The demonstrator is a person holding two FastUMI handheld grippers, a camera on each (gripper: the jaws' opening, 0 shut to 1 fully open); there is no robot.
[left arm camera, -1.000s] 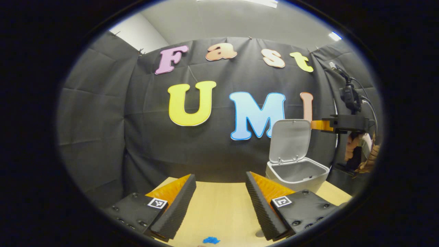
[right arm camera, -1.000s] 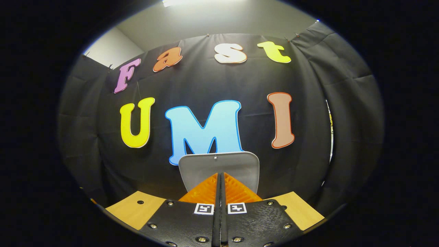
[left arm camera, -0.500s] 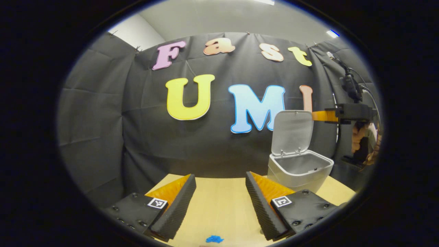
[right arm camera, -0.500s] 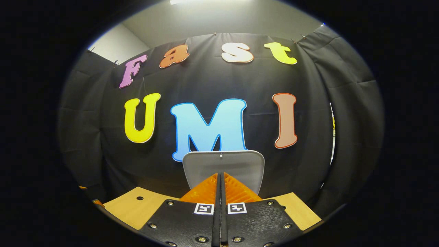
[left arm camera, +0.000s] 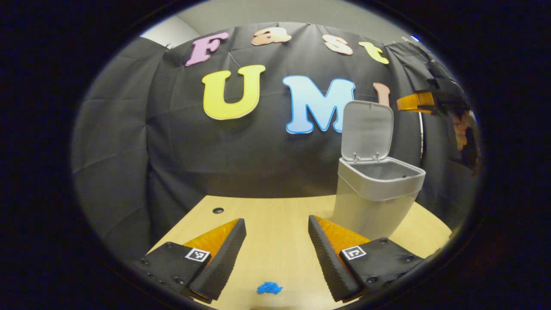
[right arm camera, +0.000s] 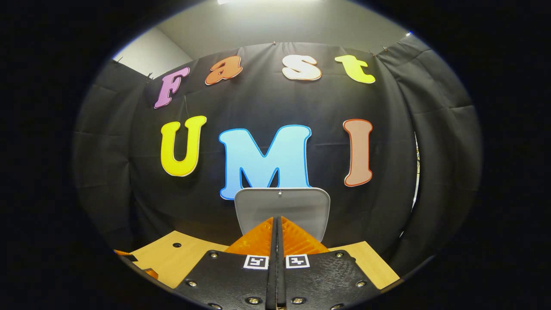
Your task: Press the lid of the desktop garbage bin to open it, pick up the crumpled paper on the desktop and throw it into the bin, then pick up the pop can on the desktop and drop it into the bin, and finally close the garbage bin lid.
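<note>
Booth was lit from overhead w/ a ceiling strip (right arm camera: 271, 1) glaring white at the top of the right gripper view, washing out the grey wall just below it. Light fell off fast toward the sides; cloth folds went near black. My left gripper view was dimmer up top, w/ the table (left arm camera: 275, 224) evenly lit, warm, w/ soft short shadows under my fingers (left arm camera: 224, 254). The open bin lid (left arm camera: 366, 129) looked flat grey, no glare. Fisheye bowed straight edges hard near the rim in both views. My other gripper (left arm camera: 417, 102), far right, was smeared & soft. Centre stayed sharp.
</note>
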